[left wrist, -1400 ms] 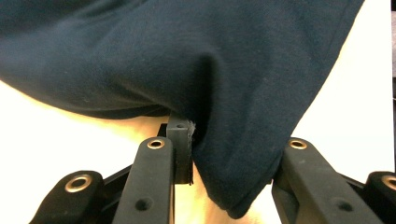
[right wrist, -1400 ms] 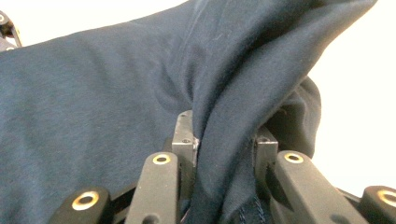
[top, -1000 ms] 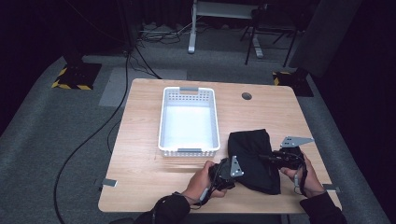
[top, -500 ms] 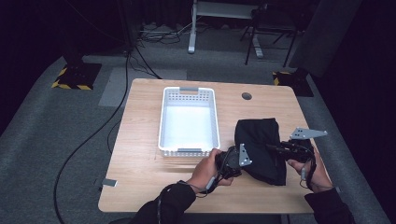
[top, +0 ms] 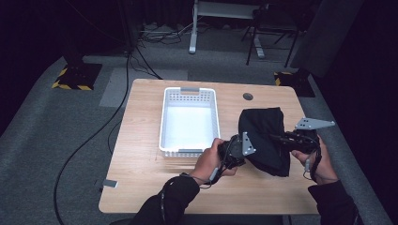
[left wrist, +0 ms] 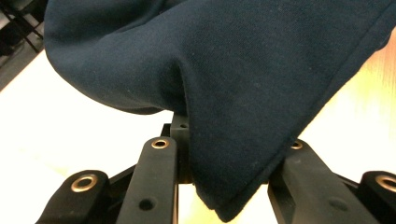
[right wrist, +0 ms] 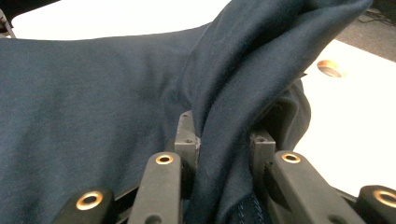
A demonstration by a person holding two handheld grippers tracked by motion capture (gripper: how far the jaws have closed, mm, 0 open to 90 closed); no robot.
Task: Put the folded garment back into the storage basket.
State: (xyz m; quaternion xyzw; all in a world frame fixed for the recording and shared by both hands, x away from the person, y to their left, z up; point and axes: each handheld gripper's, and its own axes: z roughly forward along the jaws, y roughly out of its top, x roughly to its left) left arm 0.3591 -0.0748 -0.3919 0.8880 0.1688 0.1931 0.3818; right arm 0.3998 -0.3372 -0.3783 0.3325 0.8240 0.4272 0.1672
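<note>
A dark navy garment (top: 263, 136) hangs bunched above the right half of the wooden table (top: 141, 173). My left gripper (top: 244, 146) is shut on its near left edge; in the left gripper view the cloth (left wrist: 224, 79) drapes over and between the black jaws. My right gripper (top: 280, 138) is shut on the garment's right side, and in the right gripper view a thick fold of the cloth (right wrist: 233, 107) is pinched between the jaws. Both hands hold the garment up off the table.
A white plastic basket (top: 189, 149) with perforated walls stands in the middle of the table, left of the garment. A round cable hole (top: 248, 96) sits near the far edge. Cables run across the grey floor on the left, and chair and desk legs stand behind the table.
Both grippers have risen with the garment, which has lifted off the table and bunched up. The right gripper has also moved a little farther right.
</note>
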